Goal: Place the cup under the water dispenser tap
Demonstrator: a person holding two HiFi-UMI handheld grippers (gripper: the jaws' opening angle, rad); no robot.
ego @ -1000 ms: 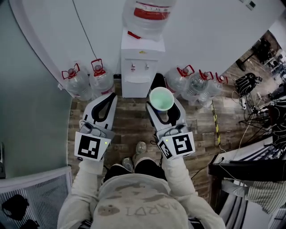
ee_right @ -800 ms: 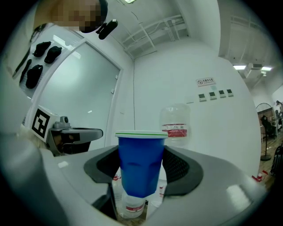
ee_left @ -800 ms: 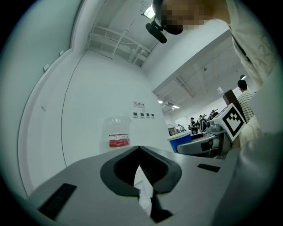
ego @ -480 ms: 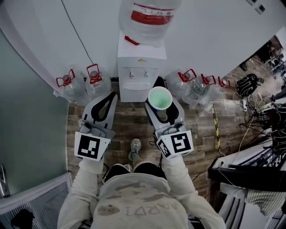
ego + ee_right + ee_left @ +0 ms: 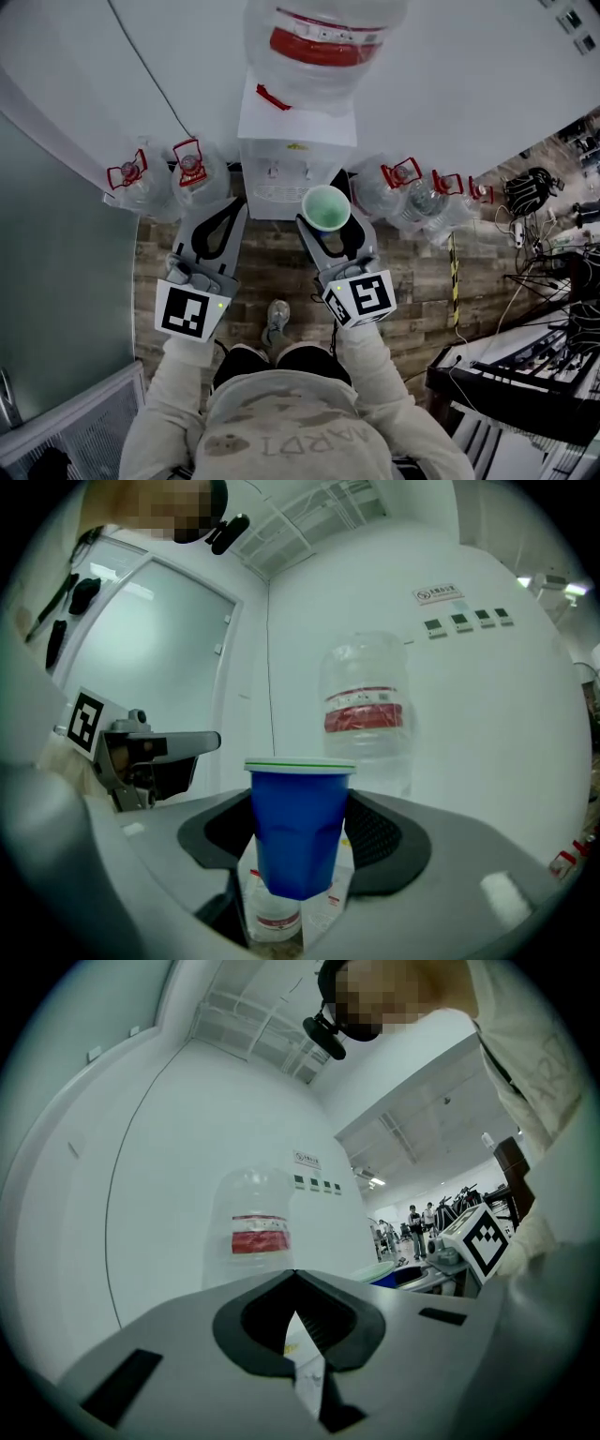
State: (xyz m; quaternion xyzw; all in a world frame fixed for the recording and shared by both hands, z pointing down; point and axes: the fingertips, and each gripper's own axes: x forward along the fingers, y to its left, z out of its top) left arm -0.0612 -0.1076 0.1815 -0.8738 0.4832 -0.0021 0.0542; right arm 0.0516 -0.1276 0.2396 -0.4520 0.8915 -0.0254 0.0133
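Here the white-rimmed blue plastic cup [image 5: 298, 832] sits upright, clamped in the right gripper [image 5: 328, 223], just before the white water dispenser [image 5: 281, 150]. It looks mid-carry; next it needs sliding level under a tap [image 5: 305, 172]. The left gripper [image 5: 217, 223] is closed, empty.

You stand on a wood-plank floor [image 5: 422, 281] facing a curved white wall [image 5: 469, 84]. Spare water jugs [image 5: 131, 183] line its foot; a grey-green partition [image 5: 56, 281] runs on your left, cables [image 5: 553, 272] tangle right.
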